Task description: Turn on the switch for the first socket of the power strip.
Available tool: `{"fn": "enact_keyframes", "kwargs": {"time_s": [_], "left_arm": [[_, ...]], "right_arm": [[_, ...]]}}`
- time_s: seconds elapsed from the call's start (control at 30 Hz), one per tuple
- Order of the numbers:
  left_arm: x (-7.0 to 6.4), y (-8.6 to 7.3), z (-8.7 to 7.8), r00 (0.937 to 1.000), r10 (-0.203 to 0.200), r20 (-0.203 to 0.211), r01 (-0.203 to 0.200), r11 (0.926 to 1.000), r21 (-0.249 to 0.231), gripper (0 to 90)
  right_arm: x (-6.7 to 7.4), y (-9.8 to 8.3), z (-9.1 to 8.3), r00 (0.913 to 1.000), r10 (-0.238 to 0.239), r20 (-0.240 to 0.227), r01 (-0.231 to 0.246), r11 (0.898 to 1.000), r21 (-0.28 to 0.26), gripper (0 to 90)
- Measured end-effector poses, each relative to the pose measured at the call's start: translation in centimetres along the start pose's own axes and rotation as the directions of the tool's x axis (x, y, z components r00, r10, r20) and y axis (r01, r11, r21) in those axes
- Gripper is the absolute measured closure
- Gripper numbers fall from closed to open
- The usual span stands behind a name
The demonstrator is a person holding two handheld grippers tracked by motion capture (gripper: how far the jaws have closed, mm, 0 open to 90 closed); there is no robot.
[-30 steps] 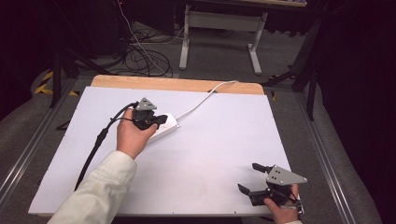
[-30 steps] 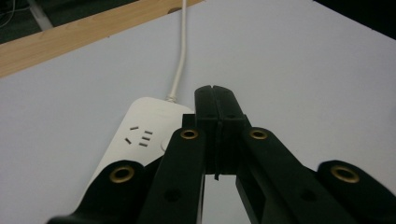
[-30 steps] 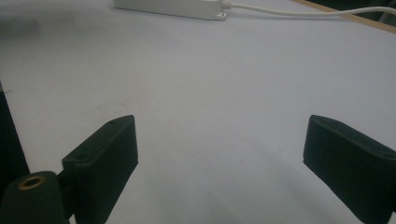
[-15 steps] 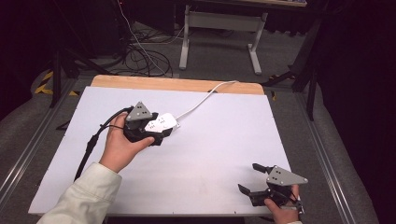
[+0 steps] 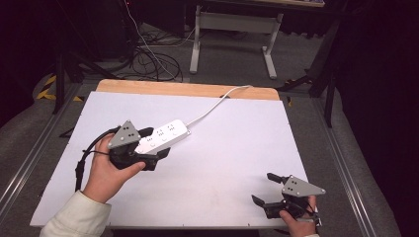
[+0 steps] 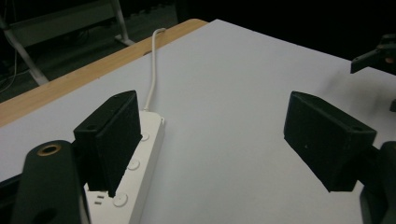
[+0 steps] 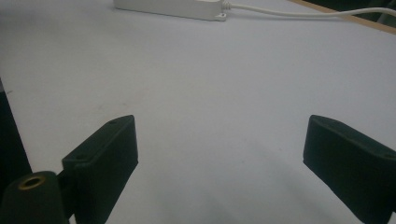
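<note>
Now the power strip lies free on the board

Largest first: the white board-covered table (image 5: 207, 173) carries the white plastic power strip (image 5: 165, 137) near its back left; the left gripper (image 5: 150, 148), jaws just spread wide, hangs over its near end, apparently letting go; the right gripper (image 5: 267, 190) waits wide open, well apart.

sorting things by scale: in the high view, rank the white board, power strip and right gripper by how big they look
1. white board, by far the largest.
2. power strip and right gripper: look alike in size, and the left gripper overlaps the strip's near end, so unranked.
</note>
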State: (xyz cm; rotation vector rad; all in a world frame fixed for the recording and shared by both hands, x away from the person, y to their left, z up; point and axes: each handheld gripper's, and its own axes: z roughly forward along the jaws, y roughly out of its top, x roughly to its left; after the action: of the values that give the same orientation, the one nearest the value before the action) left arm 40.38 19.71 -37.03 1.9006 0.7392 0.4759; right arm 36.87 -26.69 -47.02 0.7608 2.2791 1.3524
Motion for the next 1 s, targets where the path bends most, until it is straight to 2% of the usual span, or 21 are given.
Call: {"fn": "enact_keyframes", "kwargs": {"time_s": [0.03,0.07,0.13,0.4,0.5,0.57,0.67,0.73,0.8,0.87,0.9,1.0], "left_arm": [[0.0,-0.3,-0.3,0.9998,-0.015,0.011,0.015,0.9999,-0.008,19.8],[0.1,-0.6,-0.6,0.9999,-0.004,0.010,0.004,0.9999,-0.010,19.8],[0.0,-1.3,-1.1,0.9999,-0.012,0.011,0.012,0.9998,-0.016,18.8],[0.5,-4.2,-2.7,0.9998,0.013,0.014,-0.012,0.9980,-0.063,14.4],[0.8,-5.5,-3.1,0.9996,-0.005,0.029,0.007,0.9967,-0.081,13.1],[1.1,-6.2,-3.3,0.9989,0.022,0.042,-0.018,0.9955,-0.093,13.1],[1.2,-7.4,-3.6,0.9988,0.027,0.040,-0.023,0.9960,-0.087,12.2],[1.2,-8.3,-3.9,0.9990,0.007,0.045,-0.002,0.9957,-0.093,12.1],[1.4,-9.2,-4.2,0.9994,-0.007,0.033,0.010,0.9965,-0.083,12.1],[1.4,-10.0,-4.3,0.9978,-0.065,0.012,0.066,0.9963,-0.056,12.3],[1.5,-10.4,-4.4,0.9969,-0.078,-0.014,0.077,0.9964,-0.035,13.2],[1.4,-11.2,-4.5,0.9971,-0.066,-0.038,0.065,0.9978,-0.009,13.3]], "right_arm": [[0.0,0.0,0.0,1.0000,0.000,0.000,0.000,1.000,0.000,11.0],[0.0,0.0,0.0,1.0000,0.000,0.000,0.000,1.000,-0.001,11.0],[0.0,0.0,0.0,1.0000,0.000,0.000,0.000,1.000,-0.001,11.0],[0.0,0.0,0.0,1.0000,0.002,-0.003,-0.002,1.000,-0.003,10.6],[0.0,0.0,0.0,1.0000,0.002,-0.004,-0.002,1.000,-0.004,10.5],[0.0,0.0,0.0,1.0000,0.002,-0.004,-0.002,1.000,-0.005,10.5],[0.1,0.0,0.0,1.0000,0.001,-0.004,-0.001,1.000,-0.004,10.0],[0.1,0.0,0.0,1.0000,0.000,-0.004,0.000,1.000,-0.003,10.0],[0.1,0.0,0.0,1.0000,0.001,-0.004,-0.001,1.000,-0.004,9.9],[0.1,0.0,0.0,1.0000,0.002,-0.006,-0.002,1.000,-0.005,9.9],[0.1,0.0,0.0,1.0000,0.002,-0.007,-0.002,1.000,-0.005,9.8],[0.1,0.0,0.0,1.0000,-0.001,-0.009,0.001,1.000,-0.005,9.5]]}}
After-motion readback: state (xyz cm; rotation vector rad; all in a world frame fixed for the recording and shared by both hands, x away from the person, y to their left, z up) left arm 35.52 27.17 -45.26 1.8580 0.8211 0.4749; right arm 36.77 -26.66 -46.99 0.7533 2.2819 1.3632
